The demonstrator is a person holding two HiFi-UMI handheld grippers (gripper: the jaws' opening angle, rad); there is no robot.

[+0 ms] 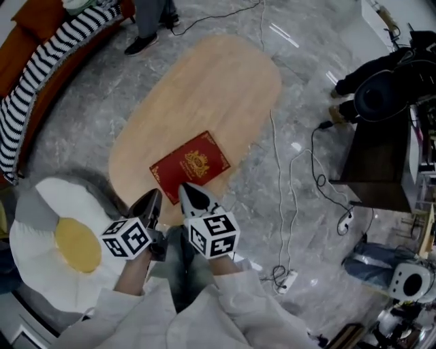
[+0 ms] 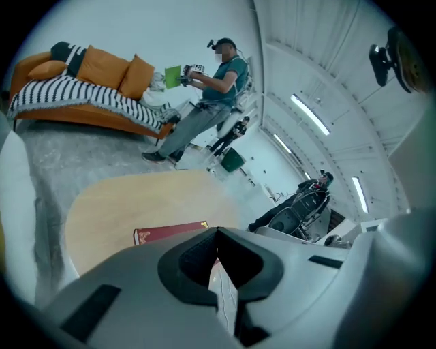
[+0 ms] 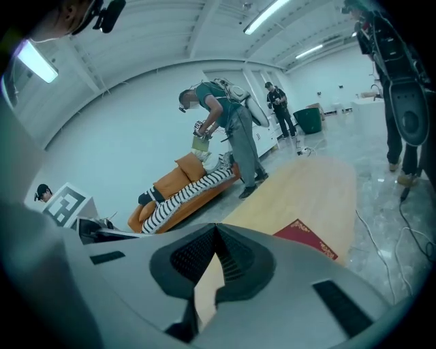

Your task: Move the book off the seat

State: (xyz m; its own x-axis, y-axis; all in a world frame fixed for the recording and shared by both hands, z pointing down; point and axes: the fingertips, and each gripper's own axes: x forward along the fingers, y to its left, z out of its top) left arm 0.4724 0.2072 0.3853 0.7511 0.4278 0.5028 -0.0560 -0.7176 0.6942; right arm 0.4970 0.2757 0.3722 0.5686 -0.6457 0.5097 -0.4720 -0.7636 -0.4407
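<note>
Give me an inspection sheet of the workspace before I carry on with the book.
Surface: oval light wooden table, top unmarked.
Job's things: flat red book with gold emblem lies closed on the table's near end; white-and-yellow egg-shaped seat cushion beside the table, no book on it.
Clutter: nothing seen.
Grippers: left gripper and right gripper both shut and empty, held over the table's near end.
Cables: white cable runs along the floor to a white power strip; black cable by the dark cabinet.
Surroundings: orange sofa with striped blanket; a person's legs beyond the table.
</note>
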